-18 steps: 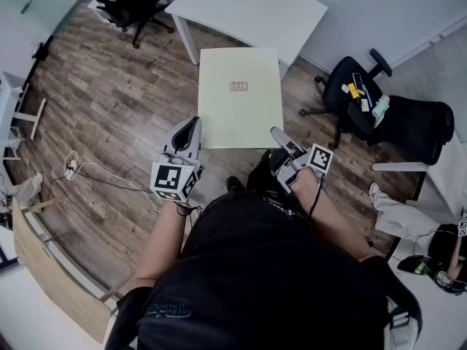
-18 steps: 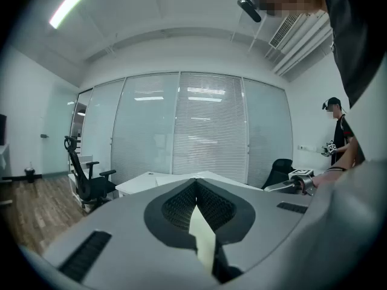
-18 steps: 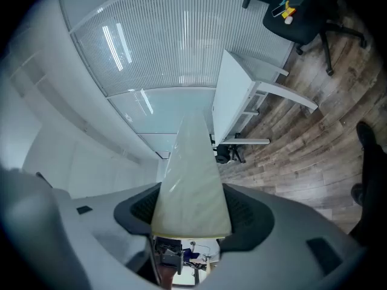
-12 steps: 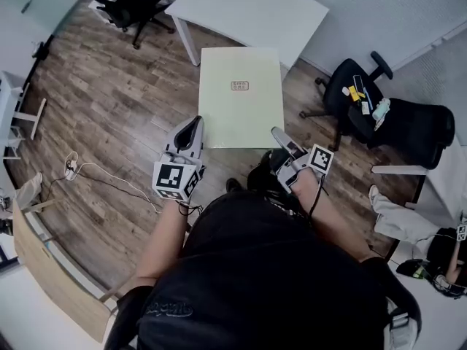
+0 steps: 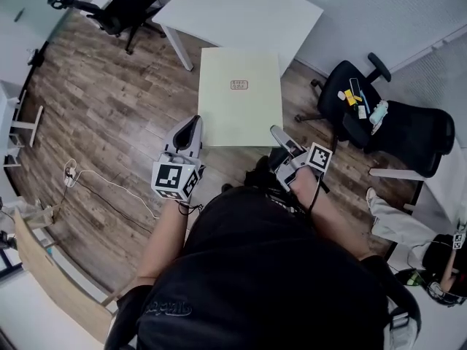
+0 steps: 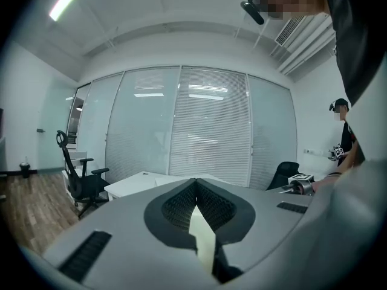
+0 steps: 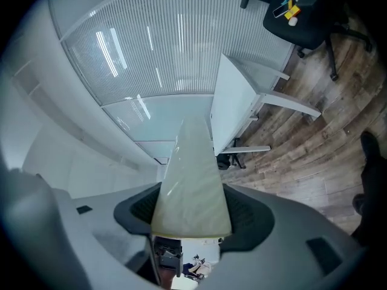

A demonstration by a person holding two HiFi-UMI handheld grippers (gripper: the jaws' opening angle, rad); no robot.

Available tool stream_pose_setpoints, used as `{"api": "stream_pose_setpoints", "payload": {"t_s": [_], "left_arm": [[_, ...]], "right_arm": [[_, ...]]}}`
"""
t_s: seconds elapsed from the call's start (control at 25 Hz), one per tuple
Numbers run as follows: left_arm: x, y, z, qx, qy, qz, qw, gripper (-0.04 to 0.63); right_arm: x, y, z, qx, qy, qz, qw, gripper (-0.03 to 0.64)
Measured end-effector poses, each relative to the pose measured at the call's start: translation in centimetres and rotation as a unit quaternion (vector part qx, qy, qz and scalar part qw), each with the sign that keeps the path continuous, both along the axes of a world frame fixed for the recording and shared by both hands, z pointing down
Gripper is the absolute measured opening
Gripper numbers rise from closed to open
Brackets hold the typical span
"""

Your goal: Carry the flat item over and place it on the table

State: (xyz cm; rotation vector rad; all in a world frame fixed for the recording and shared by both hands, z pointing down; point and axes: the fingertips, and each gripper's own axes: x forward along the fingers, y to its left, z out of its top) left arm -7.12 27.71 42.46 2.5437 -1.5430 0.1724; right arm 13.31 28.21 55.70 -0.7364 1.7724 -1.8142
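Closer slides the white table (image 5: 241,9), left gripper (image 5: 191,133) and right gripper (image 5: 281,138) each clamping the near edge of the flat board (image 5: 241,97), whose long axis runs straight toward it.

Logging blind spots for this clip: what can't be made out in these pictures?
Print on the label of the flat board: too small, head view.
Whether the right gripper presses the board: the board's face fills the gap, right gripper view.
The items on the black chair: too small, head view.
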Motion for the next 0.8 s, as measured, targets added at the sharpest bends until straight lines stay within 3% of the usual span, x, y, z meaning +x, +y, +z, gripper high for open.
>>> {"api": "stream_pose_setpoints", "payload": {"t_s": [0.44, 0.8], "left_arm": [[7.2, -8.3, 0.9, -0.013, 0.005, -0.004, 0.9999, 0.015], [9.3, -10.6, 1.0, 0.001, 0.006, -0.016, 0.9998, 0.015]], "right_arm": [[7.2, -7.8, 0.8, -0.007, 0.014, -0.021, 1.0, 0.289], [9.4, -10.5, 1.7, 0.005, 0.023, -0.045, 0.999, 0.289]]}}
